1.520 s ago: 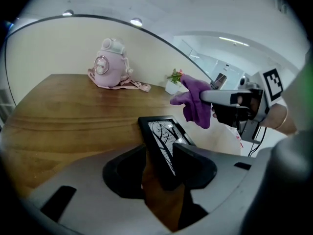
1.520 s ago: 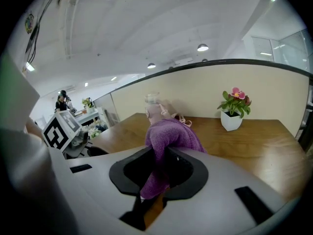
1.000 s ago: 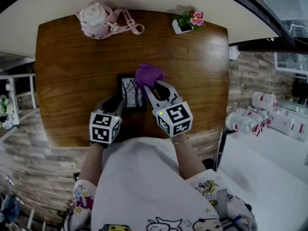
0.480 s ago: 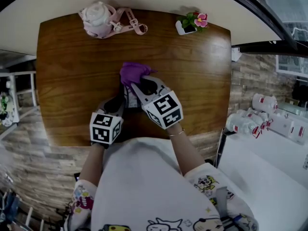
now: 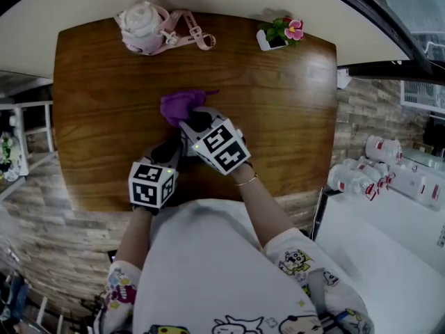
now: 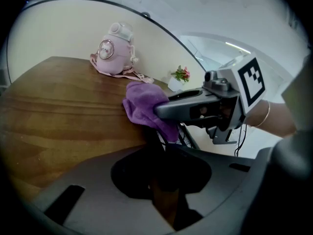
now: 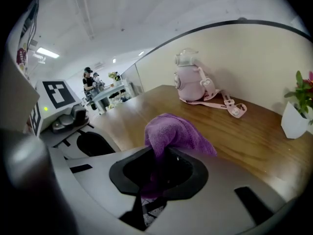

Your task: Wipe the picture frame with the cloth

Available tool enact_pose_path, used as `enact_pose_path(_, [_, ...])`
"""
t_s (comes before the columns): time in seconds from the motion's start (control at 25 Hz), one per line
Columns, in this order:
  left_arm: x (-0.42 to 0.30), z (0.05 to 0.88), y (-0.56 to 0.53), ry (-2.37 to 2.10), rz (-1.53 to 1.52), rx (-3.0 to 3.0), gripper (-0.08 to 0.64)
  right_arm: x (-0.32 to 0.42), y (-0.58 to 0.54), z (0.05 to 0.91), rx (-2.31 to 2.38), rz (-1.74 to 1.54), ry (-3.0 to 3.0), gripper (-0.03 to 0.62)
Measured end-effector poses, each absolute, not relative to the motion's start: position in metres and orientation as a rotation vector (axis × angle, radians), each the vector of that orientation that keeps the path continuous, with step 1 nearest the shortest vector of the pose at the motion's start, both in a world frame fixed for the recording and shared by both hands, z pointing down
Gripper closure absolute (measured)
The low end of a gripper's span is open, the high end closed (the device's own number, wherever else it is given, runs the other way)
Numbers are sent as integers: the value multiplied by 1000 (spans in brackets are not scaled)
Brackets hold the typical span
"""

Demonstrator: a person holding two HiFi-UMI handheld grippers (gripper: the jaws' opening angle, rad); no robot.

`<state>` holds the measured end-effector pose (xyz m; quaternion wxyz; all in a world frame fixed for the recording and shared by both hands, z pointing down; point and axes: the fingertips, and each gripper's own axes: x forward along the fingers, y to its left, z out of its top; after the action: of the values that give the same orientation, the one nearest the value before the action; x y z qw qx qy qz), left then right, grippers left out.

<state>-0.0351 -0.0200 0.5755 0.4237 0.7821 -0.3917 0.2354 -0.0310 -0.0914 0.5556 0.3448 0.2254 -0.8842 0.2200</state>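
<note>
Left fingers: the left gripper (image 5: 171, 152) has its grey fingers (image 6: 88, 185) only a little apart, and they have just been closing. The dark near edge of the black-rimmed rectangular picture frame (image 5: 185, 146) runs in between them, and they look pinched on it.

Right fingers: the right gripper (image 5: 189, 122) is clamped on a bunched purple terry cloth (image 7: 175, 133). One fold goes down into the gap between the fingers and the rest puffs out past the tips.

Cloth: it is held over the far end of the frame, about mid-way across the brown wooden tabletop (image 5: 292, 117). In the left gripper view its lower fold hangs down to the frame's face. I cannot tell whether it presses there.

Frame: it sits on the tabletop towards the person's side and is mostly hidden under the two grippers. A patch of white picture with thin black lines shows below the right fingers.

Gripper layout: the right gripper reaches across to the left above the frame, just beside the left gripper.

Count, grippers: two, each with one black-and-white marker cube, left (image 5: 149, 184) and right (image 5: 220, 146).

Count, cloth: one.

Count, frame: one.

Count, others: there is one round pink bottle with a pink strap (image 5: 142, 25) at the far left of the tabletop. One small white pot holding a pink flower and green leaves (image 5: 278, 33) stands at the far right. Both are well apart from the frame.
</note>
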Motion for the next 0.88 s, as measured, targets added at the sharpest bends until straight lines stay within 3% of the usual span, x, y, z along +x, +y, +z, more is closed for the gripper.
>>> enact_pose_path(0.88, [-38,579,-21,-945,510,1841,495,5,-89,568,494,380,-2172,540])
